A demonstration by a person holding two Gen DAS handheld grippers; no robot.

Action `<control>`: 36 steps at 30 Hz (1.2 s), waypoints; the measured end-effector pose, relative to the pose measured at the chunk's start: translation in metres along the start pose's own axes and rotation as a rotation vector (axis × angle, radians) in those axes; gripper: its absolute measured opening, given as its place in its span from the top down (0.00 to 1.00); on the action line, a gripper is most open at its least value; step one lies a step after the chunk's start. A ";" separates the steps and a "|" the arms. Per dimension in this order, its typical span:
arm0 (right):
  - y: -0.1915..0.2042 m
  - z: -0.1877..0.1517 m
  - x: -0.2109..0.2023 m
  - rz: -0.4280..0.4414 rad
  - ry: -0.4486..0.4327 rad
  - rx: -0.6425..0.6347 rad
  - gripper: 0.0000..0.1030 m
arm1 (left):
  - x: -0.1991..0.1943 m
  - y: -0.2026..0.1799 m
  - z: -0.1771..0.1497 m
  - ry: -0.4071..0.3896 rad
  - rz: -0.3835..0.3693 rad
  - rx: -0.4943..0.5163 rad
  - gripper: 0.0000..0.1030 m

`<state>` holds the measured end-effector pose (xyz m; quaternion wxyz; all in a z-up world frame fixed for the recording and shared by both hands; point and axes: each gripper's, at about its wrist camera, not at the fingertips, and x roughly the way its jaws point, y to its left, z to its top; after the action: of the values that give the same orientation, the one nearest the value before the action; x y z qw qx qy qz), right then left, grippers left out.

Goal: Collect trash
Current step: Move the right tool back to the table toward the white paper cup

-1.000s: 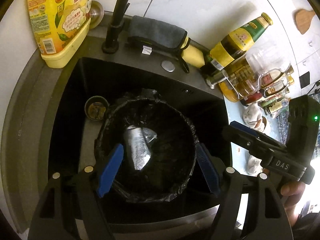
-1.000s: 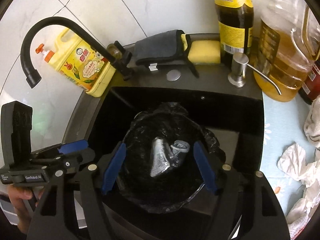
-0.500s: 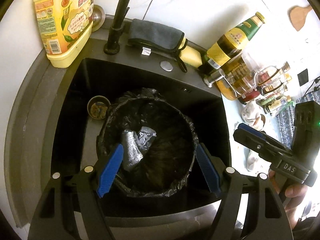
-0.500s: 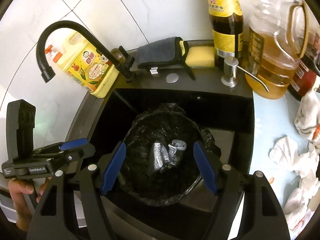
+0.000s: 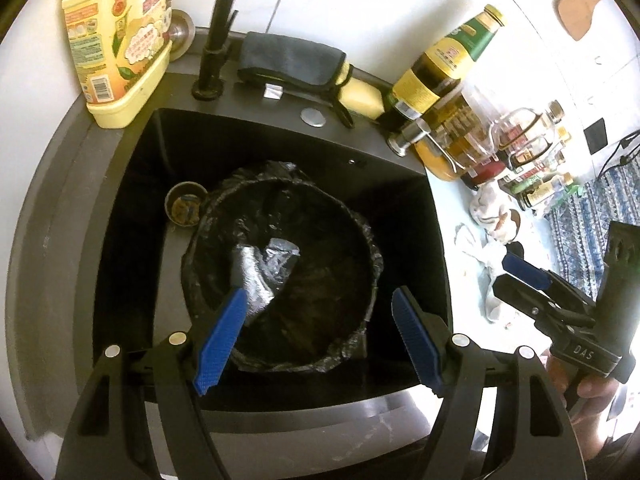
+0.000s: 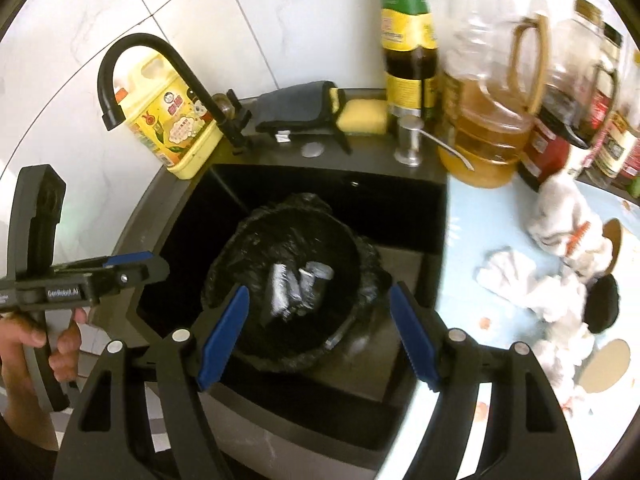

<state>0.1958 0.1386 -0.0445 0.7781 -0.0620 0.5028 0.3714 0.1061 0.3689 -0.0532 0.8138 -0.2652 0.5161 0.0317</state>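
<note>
Jaws wide and empty on both the left gripper (image 5: 316,334) and right gripper (image 6: 318,334), above a bag-lined bin (image 5: 280,264) in the sink (image 5: 132,200). Crumpled silver wrapper (image 5: 256,280) lies inside, long axis pointing toward the faucet (image 6: 160,80).

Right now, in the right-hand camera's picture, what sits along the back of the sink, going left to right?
Yellow soap jug → black tap → grey cloth → yellow sponge → dark bottle → oil jug.

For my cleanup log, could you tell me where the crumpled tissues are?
In the right wrist view, the crumpled tissues lie on the countertop, right of the sink.
</note>
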 end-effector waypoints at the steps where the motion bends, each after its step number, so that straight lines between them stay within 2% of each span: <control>1: -0.005 -0.002 -0.004 -0.004 -0.002 0.000 0.29 | 0.001 -0.007 -0.002 -0.002 -0.001 0.002 0.29; 10: -0.084 -0.025 -0.059 -0.048 -0.034 -0.012 0.28 | 0.011 -0.072 -0.015 -0.036 0.003 -0.008 0.29; 18: -0.162 -0.050 -0.106 -0.069 -0.042 -0.026 0.26 | 0.025 -0.143 -0.031 -0.041 0.048 0.005 0.29; 24: -0.217 -0.073 -0.114 -0.106 0.019 -0.050 0.26 | 0.039 -0.185 -0.048 -0.029 0.068 0.018 0.29; 26: -0.233 -0.081 -0.113 -0.111 0.049 -0.059 0.26 | 0.047 -0.197 -0.053 -0.015 0.074 0.017 0.20; 31: -0.261 -0.098 -0.104 -0.105 0.122 -0.079 0.26 | 0.061 -0.224 -0.063 -0.006 0.073 0.021 0.20; 36: -0.281 -0.108 -0.084 -0.063 0.200 -0.095 0.26 | 0.074 -0.249 -0.073 0.008 0.070 0.031 0.20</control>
<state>0.2775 -0.1569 -0.1056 0.7313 -0.1512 0.5578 0.3623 0.1620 0.1052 -0.0412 0.8141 -0.2343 0.5288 0.0509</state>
